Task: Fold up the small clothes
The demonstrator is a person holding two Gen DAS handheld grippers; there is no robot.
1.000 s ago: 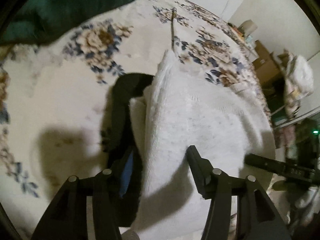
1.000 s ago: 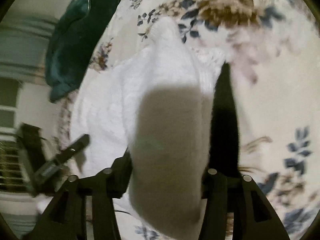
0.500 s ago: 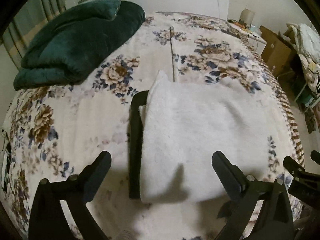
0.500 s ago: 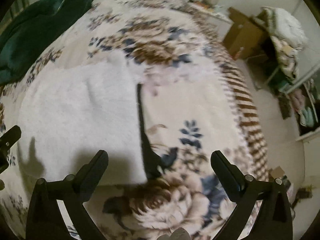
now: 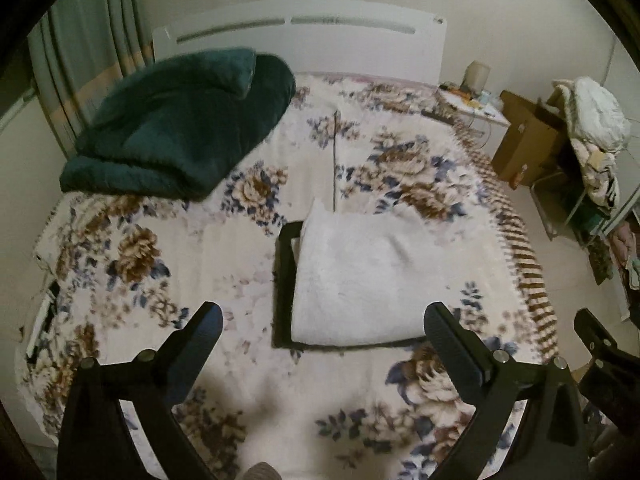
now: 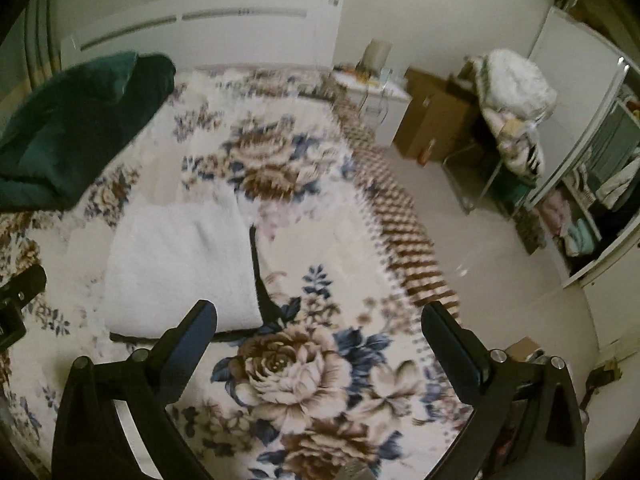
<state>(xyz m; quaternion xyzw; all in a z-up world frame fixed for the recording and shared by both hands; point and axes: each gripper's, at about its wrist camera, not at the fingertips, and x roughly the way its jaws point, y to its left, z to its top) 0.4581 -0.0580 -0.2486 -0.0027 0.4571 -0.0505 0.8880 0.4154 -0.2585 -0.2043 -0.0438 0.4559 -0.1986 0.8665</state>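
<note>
A white fluffy garment [image 5: 360,276] lies folded into a flat rectangle on the floral bedspread [image 5: 224,272], with a dark shadow along its left and front edges. It also shows in the right wrist view [image 6: 176,264]. My left gripper [image 5: 322,340] is open and empty, held above and in front of the garment. My right gripper [image 6: 318,340] is open and empty, above the bedspread [image 6: 312,364] to the right of the garment. The right gripper's tip shows at the right edge of the left wrist view [image 5: 600,344].
A folded dark green blanket [image 5: 180,128] lies at the bed's far left by the white headboard [image 5: 304,36]. Right of the bed stand a small white table [image 6: 376,100], cardboard boxes [image 6: 436,120], a chair piled with clothes [image 6: 512,96] and an open wardrobe [image 6: 592,200].
Both grippers were shut on the white garment a second ago. They let go, opened wide and pulled back and up from the bed. The garment now lies folded flat.
</note>
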